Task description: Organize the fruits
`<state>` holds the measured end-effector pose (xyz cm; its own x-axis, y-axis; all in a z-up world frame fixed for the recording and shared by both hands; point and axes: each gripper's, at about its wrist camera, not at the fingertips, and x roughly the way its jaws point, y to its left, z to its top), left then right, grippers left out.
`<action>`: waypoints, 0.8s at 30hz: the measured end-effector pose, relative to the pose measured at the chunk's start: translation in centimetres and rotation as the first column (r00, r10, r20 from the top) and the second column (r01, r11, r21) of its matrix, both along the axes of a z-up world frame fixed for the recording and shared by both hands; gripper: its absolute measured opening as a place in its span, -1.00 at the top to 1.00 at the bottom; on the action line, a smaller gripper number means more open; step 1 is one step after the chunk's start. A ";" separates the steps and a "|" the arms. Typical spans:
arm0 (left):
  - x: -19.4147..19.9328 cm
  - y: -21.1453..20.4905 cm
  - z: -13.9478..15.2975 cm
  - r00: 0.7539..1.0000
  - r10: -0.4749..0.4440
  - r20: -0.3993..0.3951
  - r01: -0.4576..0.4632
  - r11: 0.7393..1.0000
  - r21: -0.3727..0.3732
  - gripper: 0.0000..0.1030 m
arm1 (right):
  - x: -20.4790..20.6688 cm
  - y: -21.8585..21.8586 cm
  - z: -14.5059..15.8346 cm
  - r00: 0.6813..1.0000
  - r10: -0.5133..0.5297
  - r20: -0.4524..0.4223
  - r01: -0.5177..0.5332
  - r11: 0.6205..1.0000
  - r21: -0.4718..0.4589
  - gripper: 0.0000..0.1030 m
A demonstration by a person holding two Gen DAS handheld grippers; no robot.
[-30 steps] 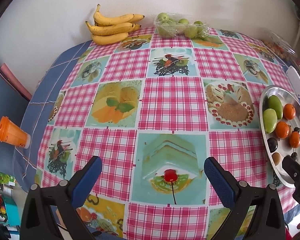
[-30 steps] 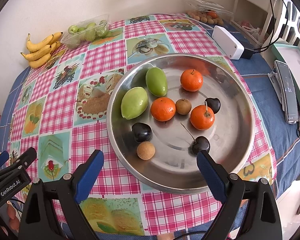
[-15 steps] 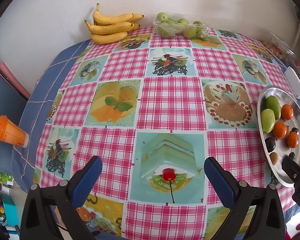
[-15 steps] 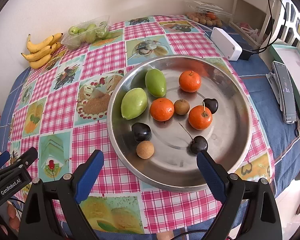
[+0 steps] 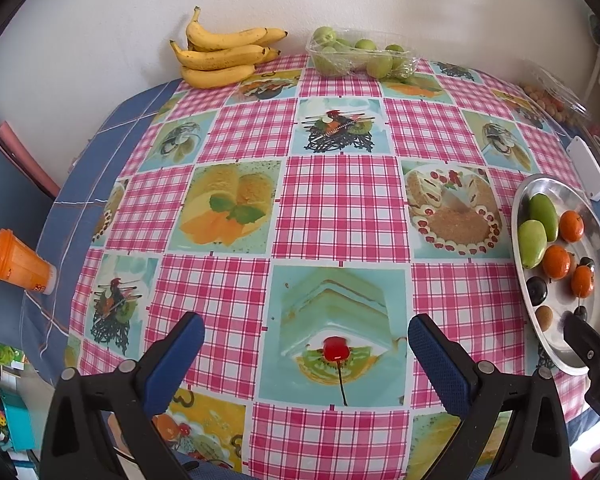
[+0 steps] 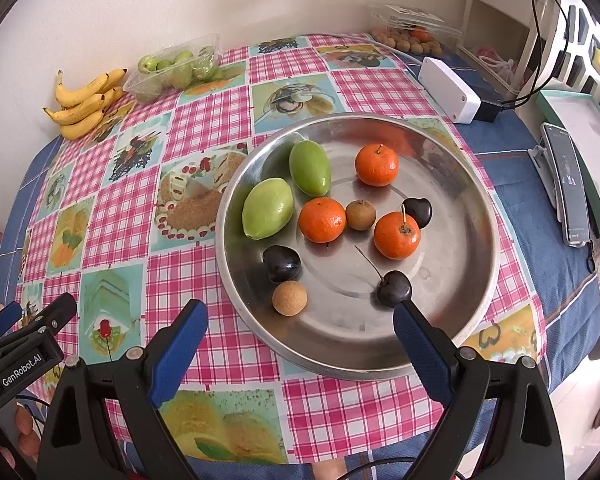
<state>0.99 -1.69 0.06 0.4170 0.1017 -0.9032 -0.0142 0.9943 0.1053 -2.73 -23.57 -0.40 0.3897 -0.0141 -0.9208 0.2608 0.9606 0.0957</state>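
Right wrist view: right gripper [image 6: 298, 322] fingers wide apart, empty, hovering over the near rim of the round steel tray [image 6: 476, 280] of mixed fruit. Left gripper [image 5: 306, 344], fingers also apart, sits over bare checked table [image 5: 340, 208]. Right hand nearer.

Tray [image 6: 476, 208]: polished metal, reflective. Desk cloth [image 5: 340, 208]: glossy printed plastic. Green-fruit punnet [image 5: 356, 54]: clear thin plastic. Tangerines [image 6: 322, 220]: pitted peel. Hand-held gripper pads [image 6: 178, 344]: blue, textured.
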 end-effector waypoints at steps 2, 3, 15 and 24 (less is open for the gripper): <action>0.0 0.1 0.0 1.000 -0.001 -0.001 0.001 1.000 0.000 -1.00 | 0.0 0.0 0.0 1.000 0.000 0.000 0.000 1.000 0.001 -0.83; 0.0 0.0 0.0 1.000 0.000 -0.002 0.000 1.000 0.000 -1.00 | 0.0 0.0 0.0 1.000 -0.001 0.000 0.001 1.000 0.000 -0.83; 0.0 0.0 0.0 1.000 0.004 -0.005 -0.004 1.000 0.000 -1.00 | 0.0 0.2 -0.2 1.000 -0.004 -0.008 0.004 1.000 0.007 -0.83; 0.1 0.1 0.0 1.000 0.003 -0.004 -0.003 1.000 -0.002 -1.00 | 0.1 0.2 -0.3 1.000 -0.012 -0.014 0.012 1.000 0.013 -0.83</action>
<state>1.05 -1.63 0.05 0.4129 0.1013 -0.9051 -0.0169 0.9945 0.1036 -2.60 -23.41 -0.69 0.3767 -0.0062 -0.9263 0.2736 0.9561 0.1049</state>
